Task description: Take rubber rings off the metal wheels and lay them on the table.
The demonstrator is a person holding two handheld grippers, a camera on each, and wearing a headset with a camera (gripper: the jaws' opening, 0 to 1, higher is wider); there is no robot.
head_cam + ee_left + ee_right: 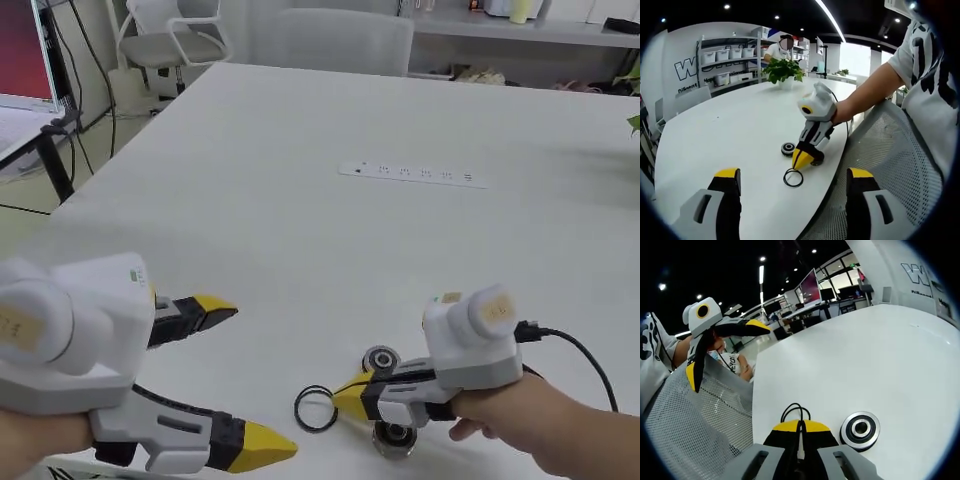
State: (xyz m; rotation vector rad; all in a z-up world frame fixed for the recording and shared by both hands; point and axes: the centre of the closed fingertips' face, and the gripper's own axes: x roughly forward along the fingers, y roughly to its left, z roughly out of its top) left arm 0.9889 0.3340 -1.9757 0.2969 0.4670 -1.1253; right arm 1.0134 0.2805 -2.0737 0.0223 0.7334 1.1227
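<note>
1. Right hand-held gripper (350,394), lower right of head view, held in a hand (520,415): jaws closed together, yellow tips low over the worktop (300,220).
2. Rubber ring (315,408) lies flat on the worktop at bottom centre, touching the left side of those tips. Cannot tell if its edge is pinched.
3. Right gripper view: ring's loop sits just beyond the closed tips, lower centre.
4. Metal wheel (381,360) lies just up and right of the ring, beside the right hand-held gripper. Second metal wheel (395,437) is under that gripper's body, partly hidden.
5. Left hand-held gripper (240,375), lower left of head view: jaws spread wide, holding nothing. The ring is near its lower tip, to the right, not touching.
6. Left gripper view: ring appears between the two spread jaws, further out, lower centre.
7. Writing: large "W" wall lettering (685,70), upper left of left gripper view; the smaller line under it is unreadable. Sticker on the left hand-held gripper is too small to read.
8. Power strip (413,174), upper centre of head view, well apart from the ring.
</note>
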